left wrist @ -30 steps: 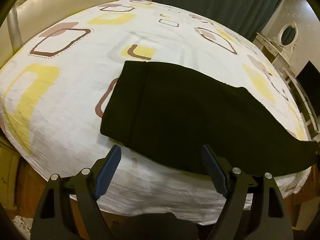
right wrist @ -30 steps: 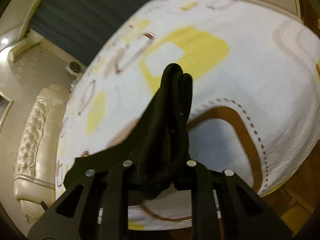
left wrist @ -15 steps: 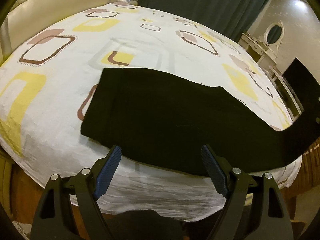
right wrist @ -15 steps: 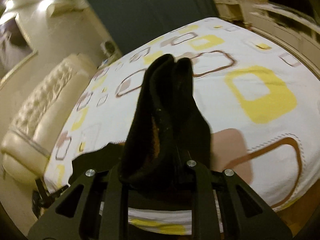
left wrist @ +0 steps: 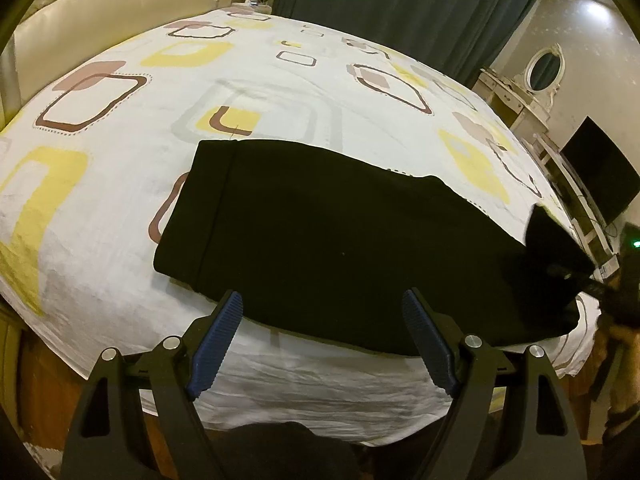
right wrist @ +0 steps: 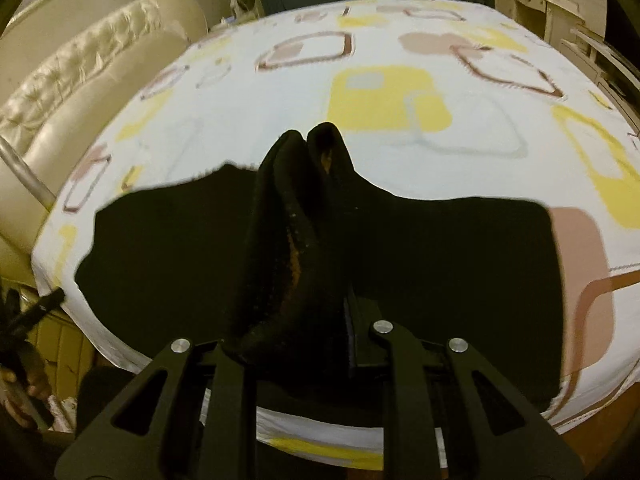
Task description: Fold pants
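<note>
Black fabric pants (left wrist: 320, 240) spread flat across near edge of white bedsheet with yellow and brown squares (left wrist: 280, 92), left gripper (left wrist: 322, 346) jaws wide apart and empty above near hem, right gripper (right wrist: 320, 320) clamped on bunched pant cuff lifted off bed

Pants (left wrist: 328, 240) lie on the bed (left wrist: 120, 184), headboard (left wrist: 100, 8) behind.

Open bedsheet (left wrist: 320, 92) beyond pants (left wrist: 320, 240); headboard (right wrist: 80, 80) flanking.
</note>
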Demonstrator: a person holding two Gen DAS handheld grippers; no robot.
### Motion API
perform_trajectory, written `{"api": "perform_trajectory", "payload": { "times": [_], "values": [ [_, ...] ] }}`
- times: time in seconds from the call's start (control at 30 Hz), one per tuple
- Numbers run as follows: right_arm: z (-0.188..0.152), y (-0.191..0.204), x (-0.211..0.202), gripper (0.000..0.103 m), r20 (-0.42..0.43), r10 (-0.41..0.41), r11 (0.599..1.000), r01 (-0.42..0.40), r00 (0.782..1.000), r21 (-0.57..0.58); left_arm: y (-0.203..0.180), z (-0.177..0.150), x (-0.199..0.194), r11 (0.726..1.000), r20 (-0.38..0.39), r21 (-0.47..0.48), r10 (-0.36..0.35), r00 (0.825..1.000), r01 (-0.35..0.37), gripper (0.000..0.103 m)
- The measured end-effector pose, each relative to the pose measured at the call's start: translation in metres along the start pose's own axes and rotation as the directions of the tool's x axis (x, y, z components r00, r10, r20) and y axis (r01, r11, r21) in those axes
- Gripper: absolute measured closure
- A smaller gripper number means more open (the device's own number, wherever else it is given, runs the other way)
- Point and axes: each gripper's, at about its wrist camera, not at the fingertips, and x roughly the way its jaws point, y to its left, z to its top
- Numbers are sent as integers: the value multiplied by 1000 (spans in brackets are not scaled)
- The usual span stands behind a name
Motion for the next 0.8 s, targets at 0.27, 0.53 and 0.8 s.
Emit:
{"api": "perform_trajectory", "payload": {
  "times": [0.27,0.53,0.8],
  "values": [
    [-15,27,29,85,-40,-57,997,55,998,-55,-1,0,1,1000,-5,-1,-5,1000,5,22],
    [-21,42,36,77,-46,-78,995,74,996,-66,-2,-1,1,1000,-7,-1,-7,1000,7,22],
    [-29,53,33,62,-40,-54,996,51,998,-69,-6,-3,4,1000,-15,1,-14,1000,14,22]
  ]
}}
